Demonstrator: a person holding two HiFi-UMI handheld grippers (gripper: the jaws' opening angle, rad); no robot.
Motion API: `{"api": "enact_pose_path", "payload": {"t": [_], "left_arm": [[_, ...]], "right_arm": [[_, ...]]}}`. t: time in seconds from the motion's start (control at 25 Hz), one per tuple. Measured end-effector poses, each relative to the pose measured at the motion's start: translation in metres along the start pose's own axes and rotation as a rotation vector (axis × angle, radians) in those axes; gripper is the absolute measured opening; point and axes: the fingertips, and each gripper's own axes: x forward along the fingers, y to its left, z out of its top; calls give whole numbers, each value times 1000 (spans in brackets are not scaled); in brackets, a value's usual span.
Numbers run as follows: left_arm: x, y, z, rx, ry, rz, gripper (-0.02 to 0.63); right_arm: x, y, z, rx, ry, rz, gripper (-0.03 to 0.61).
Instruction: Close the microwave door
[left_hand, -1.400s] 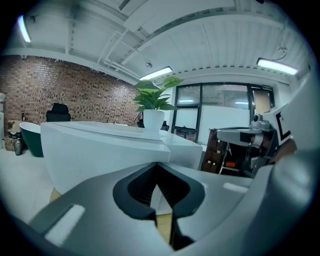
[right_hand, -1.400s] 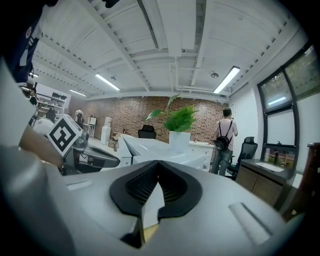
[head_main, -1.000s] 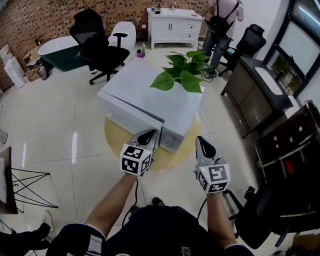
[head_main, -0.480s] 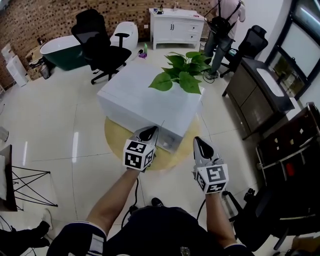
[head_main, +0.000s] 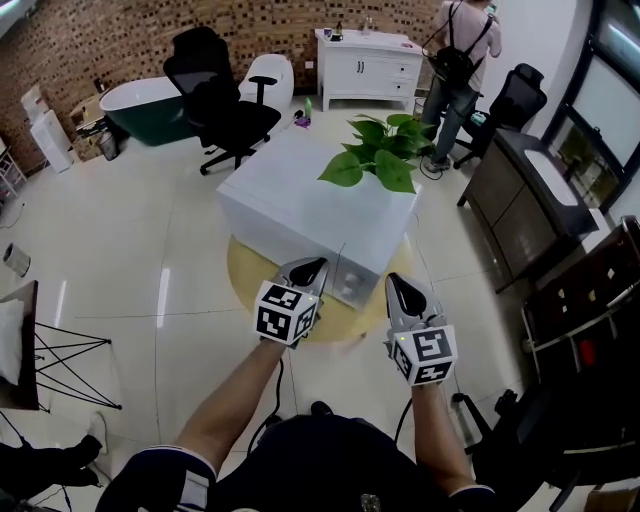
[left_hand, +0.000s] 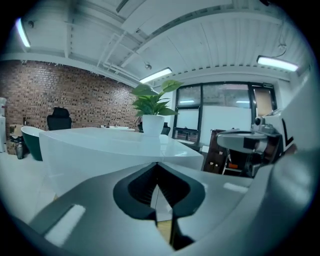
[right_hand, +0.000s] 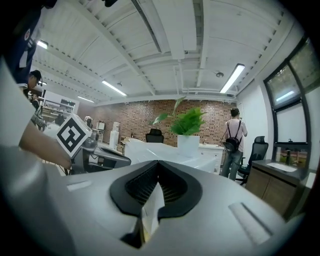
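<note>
The white microwave (head_main: 318, 200) stands on a round yellow table (head_main: 243, 272), and its door (head_main: 280, 243) lies flush with the front. My left gripper (head_main: 312, 265) is shut and empty, its tips close to the door's right end near the seam; whether they touch it I cannot tell. In the left gripper view the microwave (left_hand: 100, 145) fills the space just beyond the left gripper (left_hand: 157, 165). My right gripper (head_main: 396, 283) is shut and empty, held off the microwave's right front corner. In the right gripper view the right gripper (right_hand: 158, 163) points past the microwave (right_hand: 165, 155).
A potted green plant (head_main: 383, 160) sits on the microwave's far right corner. A black office chair (head_main: 225, 105) and a green bathtub (head_main: 140, 100) stand behind at left. A person with a backpack (head_main: 458, 65) stands by a white cabinet (head_main: 370, 65). A dark desk (head_main: 525, 195) is at right.
The microwave door, ajar one second ago, has swung shut against the body with my left gripper following it. The right gripper has hardly moved.
</note>
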Motion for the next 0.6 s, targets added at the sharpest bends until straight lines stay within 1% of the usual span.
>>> {"api": "enact_pose_path", "payload": {"t": [0.2,0.44,0.6], "left_arm": [[-37,1,11,2,-38,2,12],[-85,8,19,-1,-72,27,12],[-113,12,20,-15,-85,47,12]], "right_arm": [[14,36,8,1,-11,77,2],[33,89,17,8,-19,207,2],[42,116,24,21,-27,272,2]]}}
